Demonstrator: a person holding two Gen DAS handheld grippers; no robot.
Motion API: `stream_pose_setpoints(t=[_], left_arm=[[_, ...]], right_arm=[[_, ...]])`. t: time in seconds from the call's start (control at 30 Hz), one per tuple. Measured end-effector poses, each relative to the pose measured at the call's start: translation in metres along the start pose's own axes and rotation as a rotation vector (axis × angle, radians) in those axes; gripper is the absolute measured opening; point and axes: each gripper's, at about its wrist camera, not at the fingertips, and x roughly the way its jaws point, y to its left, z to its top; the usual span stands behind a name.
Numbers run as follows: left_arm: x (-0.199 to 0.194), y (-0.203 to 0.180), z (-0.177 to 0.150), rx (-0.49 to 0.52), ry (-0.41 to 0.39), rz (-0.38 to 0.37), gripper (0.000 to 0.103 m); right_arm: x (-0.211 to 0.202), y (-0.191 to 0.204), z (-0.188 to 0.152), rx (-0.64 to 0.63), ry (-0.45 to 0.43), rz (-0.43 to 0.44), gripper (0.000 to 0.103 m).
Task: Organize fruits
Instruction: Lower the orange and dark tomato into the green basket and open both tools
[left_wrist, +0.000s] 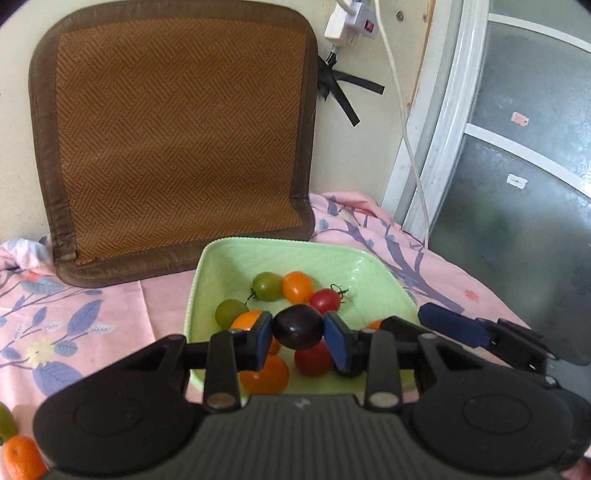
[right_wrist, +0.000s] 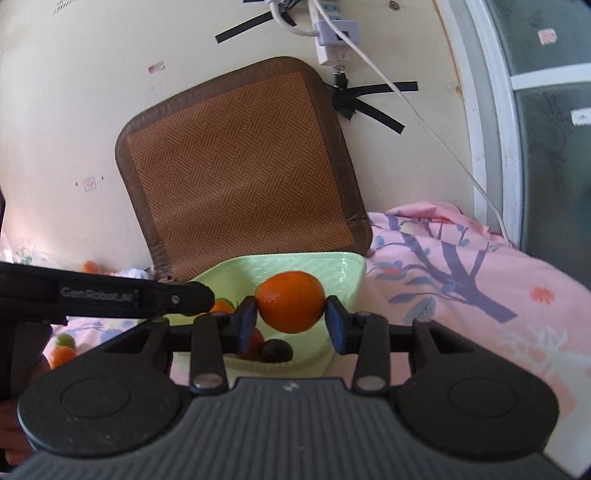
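1. The left gripper (left_wrist: 298, 334) clamps a dark plum-like fruit (left_wrist: 298, 326) above the green bowl (left_wrist: 236, 258), ready to drop it among the tomatoes.
2. The right gripper (right_wrist: 291, 325) grips an orange (right_wrist: 290, 301) over the bowl's rim, probably queued next.
3. Loose fruit remains on the pink cloth (left_wrist: 110, 302).

Woven mat (left_wrist: 177, 144): brown-bordered, propped against the cream wall, straight ahead of the claw.
Floral cloth (left_wrist: 66, 310): pink with blue leaves, spread under and around the claw.
Power adapter (left_wrist: 351, 22): white, on the wall up and right.
White cable (left_wrist: 402, 136): hangs down from the adapter.
Black tape (left_wrist: 343, 88): crossed strips beside the mat's upper right corner.
Frosted glass door (left_wrist: 524, 177): white frame, far right.
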Motion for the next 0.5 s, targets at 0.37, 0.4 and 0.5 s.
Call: stream_pose_setpoints(t=[0.37,0.4,0.5], left_arm=[[-0.092,0.056,0.017,-0.103,-0.182,0.052,0.041],[-0.106,0.068,0.016,-0.116,-0.197,0.085,0.041],[-0.139,0.106,0.002,-0.162,-0.201,0.186,0.041]], right_arm=[[-0.018,-0.003,0.003,0.013,-0.106,-0.008,0.05],[-0.023,-0.002,0.004,0.022,-0.12,0.009,0.049],[-0.036,0.013,0.006,0.016,-0.139,0.096,0.047]])
